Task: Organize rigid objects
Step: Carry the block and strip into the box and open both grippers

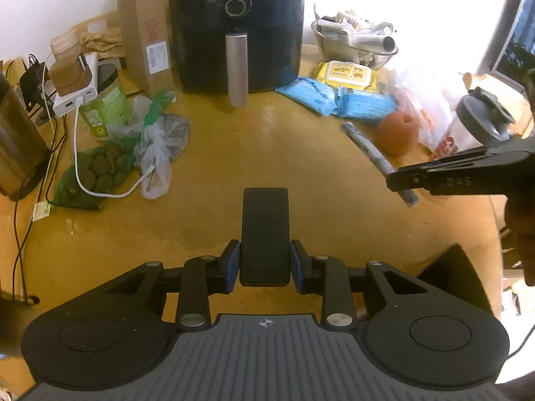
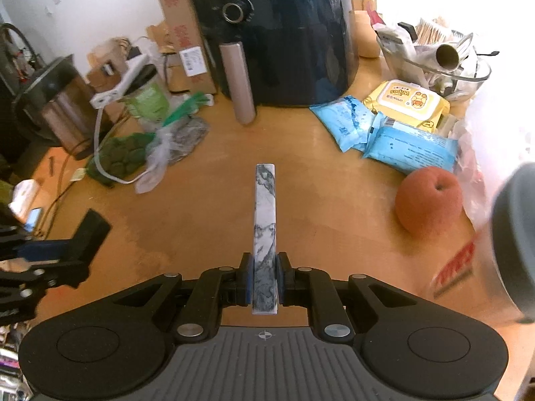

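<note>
My left gripper (image 1: 264, 265) is shut on a flat black slab (image 1: 265, 230) that sticks forward above the wooden table (image 1: 267, 153). My right gripper (image 2: 264, 279) is shut on a long marble-patterned bar (image 2: 265, 220), held edge-up and pointing forward over the table. In the left wrist view the right gripper (image 1: 398, 180) comes in from the right with the marble bar (image 1: 367, 148) in it. In the right wrist view the left gripper (image 2: 72, 250) shows at the left edge with the black slab (image 2: 92, 230).
A black air fryer (image 1: 237, 26) stands at the back. Left of it are a green canister (image 1: 108, 100), a power bank (image 1: 78, 95) with white cable, and bagged green items (image 1: 100, 170). On the right lie blue and yellow wipe packs (image 2: 401, 123), an orange fruit (image 2: 428, 202), a metal bowl (image 1: 354, 43) and a shaker bottle (image 1: 474, 127).
</note>
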The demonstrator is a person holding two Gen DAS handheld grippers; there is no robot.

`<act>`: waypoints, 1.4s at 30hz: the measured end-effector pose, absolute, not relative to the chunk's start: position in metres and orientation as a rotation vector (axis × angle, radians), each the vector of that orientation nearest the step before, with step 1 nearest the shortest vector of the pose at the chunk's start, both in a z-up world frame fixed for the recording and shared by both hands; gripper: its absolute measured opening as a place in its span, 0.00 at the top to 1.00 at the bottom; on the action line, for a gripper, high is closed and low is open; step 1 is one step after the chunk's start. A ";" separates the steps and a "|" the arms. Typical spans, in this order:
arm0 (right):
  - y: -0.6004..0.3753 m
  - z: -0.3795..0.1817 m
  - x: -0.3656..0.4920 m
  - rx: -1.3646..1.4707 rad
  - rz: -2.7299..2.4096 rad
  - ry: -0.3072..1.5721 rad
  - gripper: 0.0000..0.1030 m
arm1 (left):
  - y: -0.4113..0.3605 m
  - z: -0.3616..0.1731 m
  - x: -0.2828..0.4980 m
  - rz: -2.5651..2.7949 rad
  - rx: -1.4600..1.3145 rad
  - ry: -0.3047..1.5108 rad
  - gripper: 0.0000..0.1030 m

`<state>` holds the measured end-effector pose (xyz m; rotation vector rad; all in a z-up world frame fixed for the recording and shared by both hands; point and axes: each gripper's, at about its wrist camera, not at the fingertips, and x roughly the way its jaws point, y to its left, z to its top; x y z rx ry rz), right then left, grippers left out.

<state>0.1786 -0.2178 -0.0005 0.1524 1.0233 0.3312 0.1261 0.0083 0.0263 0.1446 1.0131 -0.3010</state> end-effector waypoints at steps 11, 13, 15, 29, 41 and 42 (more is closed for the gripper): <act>-0.236 0.016 0.093 0.149 0.433 1.031 0.84 | -0.026 0.031 0.071 -0.319 0.115 1.054 0.70; -0.237 0.015 0.077 0.142 0.449 1.042 0.84 | -0.032 0.029 0.062 -0.321 0.109 1.066 0.70; -0.238 0.014 0.061 0.139 0.463 1.053 0.84 | -0.037 0.026 0.054 -0.324 0.104 1.076 0.70; -0.248 0.005 0.017 0.112 0.506 1.129 0.45 | -0.053 0.006 0.023 -0.235 0.064 1.158 0.49; -0.261 -0.001 0.002 0.049 0.466 1.202 0.03 | -0.045 0.000 -0.001 -0.105 0.022 1.209 0.18; -0.261 -0.002 0.000 0.049 0.466 1.209 0.03 | -0.045 -0.001 -0.003 -0.100 0.025 1.213 0.12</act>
